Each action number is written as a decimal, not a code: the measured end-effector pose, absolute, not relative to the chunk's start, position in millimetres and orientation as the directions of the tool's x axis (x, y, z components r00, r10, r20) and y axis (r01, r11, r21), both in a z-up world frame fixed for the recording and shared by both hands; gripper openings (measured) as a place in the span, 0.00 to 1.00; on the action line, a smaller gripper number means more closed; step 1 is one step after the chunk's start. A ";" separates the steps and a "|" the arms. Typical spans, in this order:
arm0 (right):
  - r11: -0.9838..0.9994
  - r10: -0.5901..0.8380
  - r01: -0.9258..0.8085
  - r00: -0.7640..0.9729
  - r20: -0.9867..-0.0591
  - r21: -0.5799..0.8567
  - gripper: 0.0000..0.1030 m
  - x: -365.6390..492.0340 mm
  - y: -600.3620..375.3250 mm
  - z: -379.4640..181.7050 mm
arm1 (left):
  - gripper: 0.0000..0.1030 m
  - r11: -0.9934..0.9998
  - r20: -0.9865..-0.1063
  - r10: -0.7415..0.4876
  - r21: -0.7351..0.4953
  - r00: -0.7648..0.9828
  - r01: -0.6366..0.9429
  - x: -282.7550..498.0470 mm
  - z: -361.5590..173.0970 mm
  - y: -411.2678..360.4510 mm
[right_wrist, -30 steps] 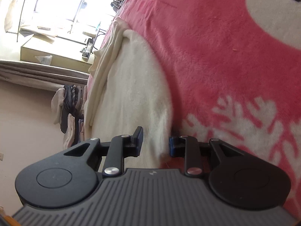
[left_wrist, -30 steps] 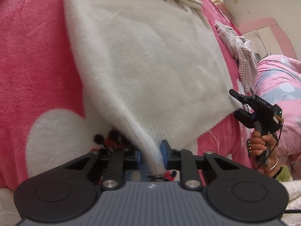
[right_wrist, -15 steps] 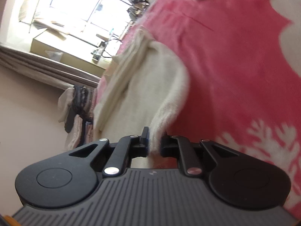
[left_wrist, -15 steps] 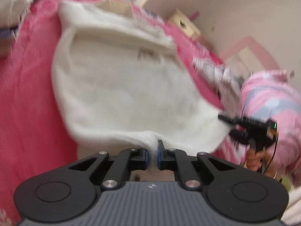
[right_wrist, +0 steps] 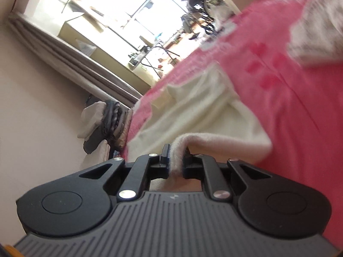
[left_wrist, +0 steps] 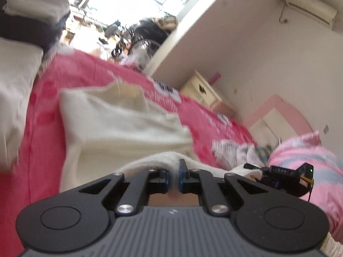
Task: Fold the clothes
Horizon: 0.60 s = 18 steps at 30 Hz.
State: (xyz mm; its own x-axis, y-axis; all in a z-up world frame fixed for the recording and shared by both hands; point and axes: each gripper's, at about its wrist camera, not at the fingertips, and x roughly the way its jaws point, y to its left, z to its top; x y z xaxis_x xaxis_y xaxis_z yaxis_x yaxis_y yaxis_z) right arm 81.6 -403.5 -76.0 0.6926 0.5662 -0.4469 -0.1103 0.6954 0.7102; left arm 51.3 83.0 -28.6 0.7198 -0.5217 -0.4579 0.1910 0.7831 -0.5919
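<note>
A fluffy cream-white sweater (left_wrist: 120,128) lies across the pink bed blanket (left_wrist: 42,115). Its near hem is raised off the bed. My left gripper (left_wrist: 174,171) is shut on one corner of that hem, with the fabric pinched between the blue pads. In the right wrist view my right gripper (right_wrist: 176,160) is shut on the other hem corner of the sweater (right_wrist: 193,111), which bends up over the fingers. That right gripper (left_wrist: 278,174) also shows at the right of the left wrist view, holding the hem. The sweater's far part rests on the blanket (right_wrist: 289,107).
A grey checked garment (left_wrist: 233,150) and a pink patterned quilt (left_wrist: 306,156) lie at the right of the bed. A cream nightstand (left_wrist: 203,90) stands by the wall. Piled clothes (right_wrist: 100,124) sit beside the bed under the bright window (right_wrist: 120,12).
Both grippers have shut on the sweater's hem corners and risen, lifting the near edge off the blanket. Both views have tilted up, so the window and walls now show.
</note>
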 end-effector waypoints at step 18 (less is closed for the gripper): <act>0.759 0.540 -0.177 0.709 -0.453 0.627 0.08 254.0 -351.9 -51.3 | 0.09 0.806 -0.447 -0.337 -0.592 0.829 0.009 206.7 -44.2 115.3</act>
